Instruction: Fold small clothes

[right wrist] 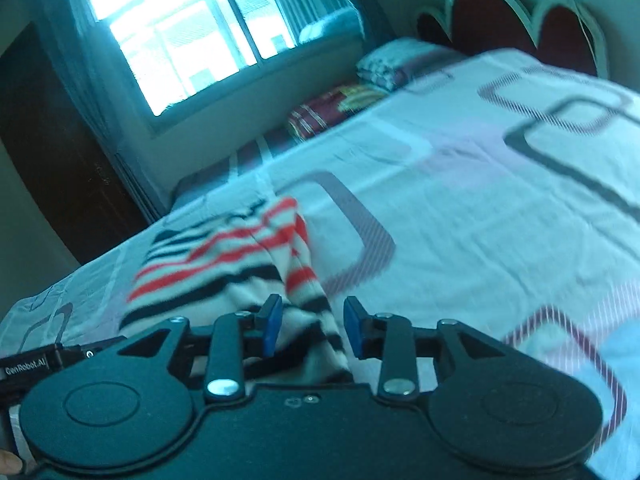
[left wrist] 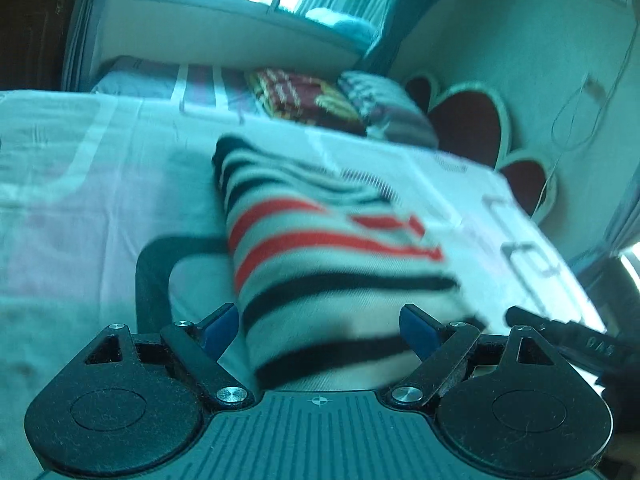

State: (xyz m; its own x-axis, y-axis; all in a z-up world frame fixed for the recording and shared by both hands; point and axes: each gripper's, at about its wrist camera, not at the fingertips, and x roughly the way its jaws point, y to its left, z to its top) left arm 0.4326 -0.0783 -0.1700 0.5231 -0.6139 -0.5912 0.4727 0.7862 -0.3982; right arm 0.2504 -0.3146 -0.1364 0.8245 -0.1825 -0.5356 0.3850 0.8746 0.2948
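L gripper (left wrist: 316, 326): jaws wide apart, striped garment (left wrist: 320, 248) lies between them w/o pad contact, long axis running away toward far-left. R gripper (right wrist: 309, 326): jaws partly apart, garment's folded edge lies in the gap; pads not pressing it. Garment sits on bed sheet (right wrist: 460, 184), near edge, left of R, dead ahead of L. L looks better placed. Further back: folded blankets (left wrist: 304, 96), headboard (right wrist: 520, 20), window (right wrist: 192, 28).

Garment (left wrist: 328, 264) on bed (right wrist: 460, 184) (pillows (right wrist: 384, 64) behind).
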